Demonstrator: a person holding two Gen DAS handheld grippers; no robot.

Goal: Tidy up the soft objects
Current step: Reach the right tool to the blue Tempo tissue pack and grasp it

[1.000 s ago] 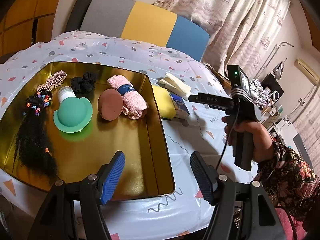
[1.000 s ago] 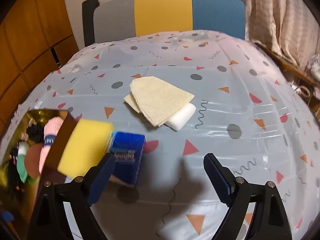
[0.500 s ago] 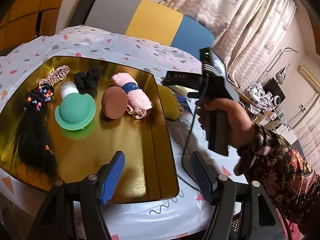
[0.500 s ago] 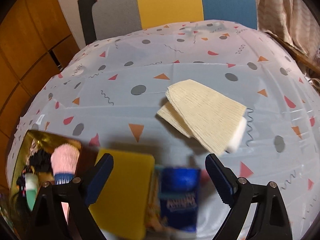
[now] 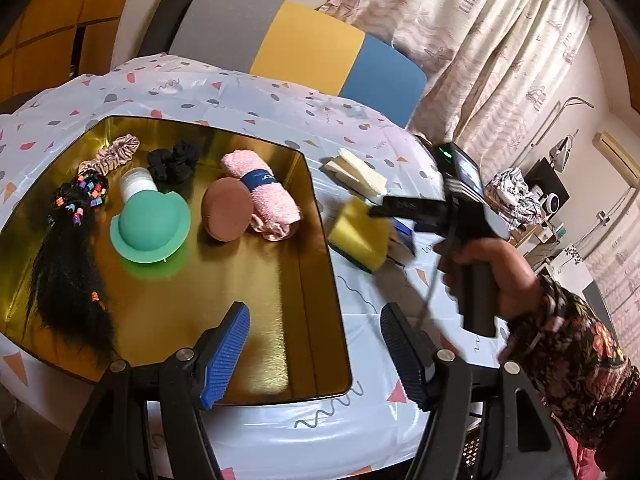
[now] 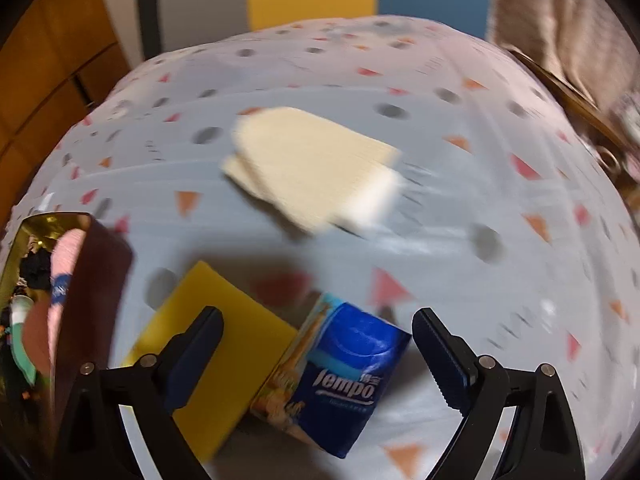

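A gold tray point(image 5: 276, 368) holds a pink rolled towel point(image 5: 262, 196), a brown puff point(image 5: 226, 214), a green dome-shaped piece point(image 5: 150, 226), black and pink scrunchies, and a black hairpiece point(image 5: 66, 276). Beside the tray lie a yellow sponge point(image 5: 360, 236) point(image 6: 216, 348), a blue Tempo tissue pack point(image 6: 344, 376) and a cream cloth over a white sponge point(image 6: 316, 168) point(image 5: 356, 172). My right gripper point(image 6: 318, 356) is open, low over the tissue pack and sponge. My left gripper point(image 5: 314, 350) is open and empty above the tray's near right corner.
The table has a white patterned cover point(image 6: 500, 184). A grey, yellow and blue chair point(image 5: 296, 52) stands behind it. Curtains point(image 5: 480, 40) and room clutter are at the right. The tray's wall point(image 6: 92, 280) is left of the sponge.
My right gripper has swung back right and dropped lower, so the tissue pack now sits between its open fingers. The left gripper has barely moved.
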